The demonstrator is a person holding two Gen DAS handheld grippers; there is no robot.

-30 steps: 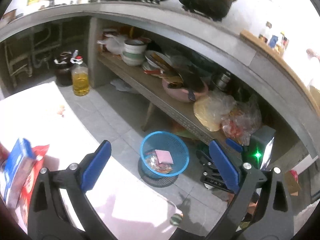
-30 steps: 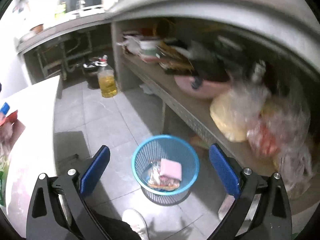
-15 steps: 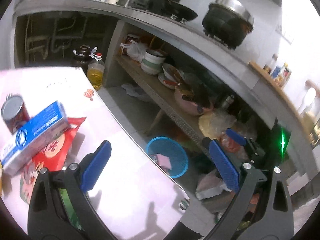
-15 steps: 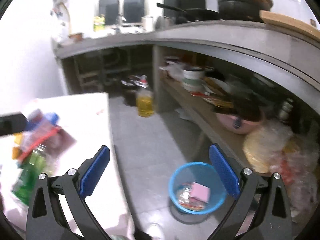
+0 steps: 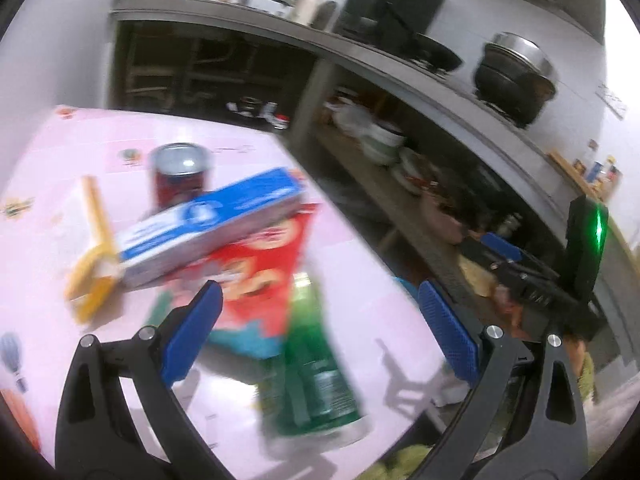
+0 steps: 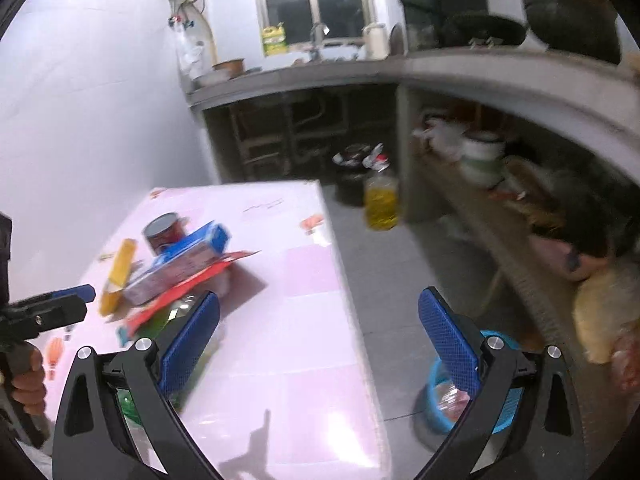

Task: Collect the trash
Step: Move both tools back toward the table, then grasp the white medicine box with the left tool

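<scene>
So we had both grippers empty at this point, jaws spread wide on each. The trash pile sat on the pink bench (image 6: 304,320): a blue box (image 5: 212,228) lying across a red snack bag (image 5: 260,276), a green bottle (image 5: 320,376) poking out under the bag, a yellow box (image 5: 94,248) to the side and a red can (image 5: 180,172) standing behind.

The left gripper (image 5: 316,332) was clearly the nearer one. The pile lay right ahead of its jaws, with the green bottle between them and its long axis running roughly along the fingers, toward the camera. The right gripper (image 6: 318,340) hung over the bench edge, pile off to its left, and the blue basket (image 6: 436,396) down on the floor to its right.

Our guess was left grabs next, maybe the bottle or the bag. It's blurry though.
</scene>
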